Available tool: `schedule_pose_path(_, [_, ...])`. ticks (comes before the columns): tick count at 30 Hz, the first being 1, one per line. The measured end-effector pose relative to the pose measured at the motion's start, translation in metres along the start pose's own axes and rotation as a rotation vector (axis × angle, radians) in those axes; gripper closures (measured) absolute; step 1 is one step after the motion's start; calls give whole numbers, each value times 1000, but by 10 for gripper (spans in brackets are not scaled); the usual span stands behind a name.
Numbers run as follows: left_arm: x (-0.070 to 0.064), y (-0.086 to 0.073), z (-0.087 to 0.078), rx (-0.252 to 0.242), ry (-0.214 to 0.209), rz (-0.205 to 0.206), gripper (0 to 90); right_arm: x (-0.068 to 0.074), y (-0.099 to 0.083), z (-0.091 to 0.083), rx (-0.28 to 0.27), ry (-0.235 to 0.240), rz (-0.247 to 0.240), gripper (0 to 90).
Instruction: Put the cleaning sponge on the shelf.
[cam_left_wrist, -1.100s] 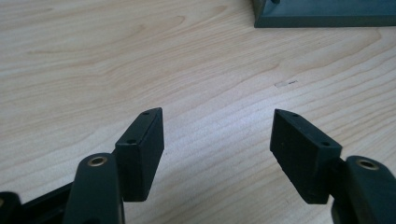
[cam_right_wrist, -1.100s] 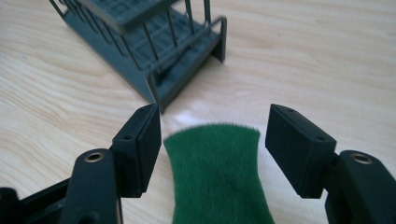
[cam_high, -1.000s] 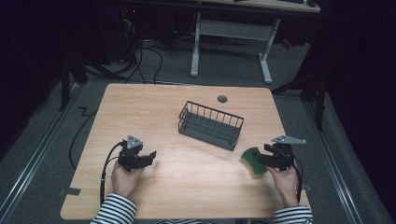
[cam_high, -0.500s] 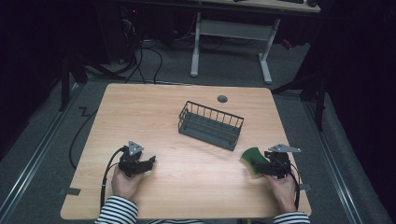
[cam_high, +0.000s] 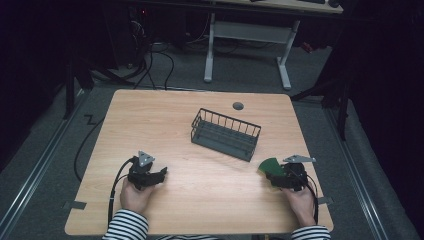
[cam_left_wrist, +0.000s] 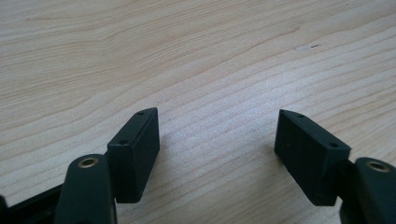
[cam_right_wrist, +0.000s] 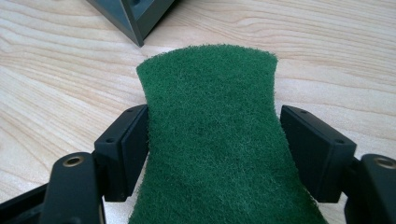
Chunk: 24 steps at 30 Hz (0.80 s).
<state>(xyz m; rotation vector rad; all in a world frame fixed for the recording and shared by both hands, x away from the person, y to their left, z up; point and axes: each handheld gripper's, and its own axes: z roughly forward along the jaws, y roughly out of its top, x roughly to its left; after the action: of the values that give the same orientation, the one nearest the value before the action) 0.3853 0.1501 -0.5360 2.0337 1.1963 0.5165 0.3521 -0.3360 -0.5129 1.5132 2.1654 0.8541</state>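
A green scouring pad (cam_right_wrist: 210, 140) lies between the jaws of my right gripper (cam_right_wrist: 215, 116), which is shut on it; the pad is pinched narrower where the jaws press. In the high view this gripper (cam_high: 275, 176) is low over the table's near right part, and the pad (cam_high: 270, 165) sticks out toward the wire basket (cam_high: 226, 134). My left gripper (cam_high: 162, 173) rests near the table's front left and stands open (cam_left_wrist: 217, 126) over bare wood, nothing between its jaws.
The dark wire basket stands at mid-table, turned at an angle; its corner (cam_right_wrist: 135, 14) shows just beyond the pad. A round grey grommet (cam_high: 238, 106) sits near the far edge. Cables (cam_high: 117, 182) trail from the left gripper. Behind the table stands a white-legged desk (cam_high: 245, 35).
Both hands have drawn slightly back toward the near edge and lower to the table. The right gripper still holds the pad; the left stays open.
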Motion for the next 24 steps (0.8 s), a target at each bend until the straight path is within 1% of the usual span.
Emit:
schedule_pose_path(1, [0,0,0,0,0,1,315,0,1,0,6,1,0,276])
schedule_pose_path(2, [0,0,0,0,0,-1,314,-1,3,0,30,0,-1,284])
schedule_pose_path(3, [0,0,0,0,-2,-1,314,-1,3,0,30,0,-1,284])
schedule_pose_path(4, [0,0,0,0,-2,-2,313,0,7,-1,65,-2,-18,290])
schedule_pose_path(5, [0,0,0,-1,-3,-2,313,0,7,-1,65,-2,-18,290])
schedule_pose_path(11, [0,0,0,0,-8,-3,308,0,16,0,140,5,-34,300])
schedule_pose_path(12, [0,0,0,-2,-7,-4,308,0,16,0,140,5,-34,300])
schedule_pose_path(15, [1,0,0,0,-10,-4,307,2,21,1,164,-4,-56,301])
schedule_pose_path(16, [1,0,0,-1,-11,-5,307,2,22,1,171,-1,-55,301])
schedule_pose_path(19, [1,0,0,-2,-11,-6,307,2,24,1,176,1,-54,301])
schedule_pose_path(24, [1,0,0,0,-10,-5,306,3,27,-1,184,1,-65,302])
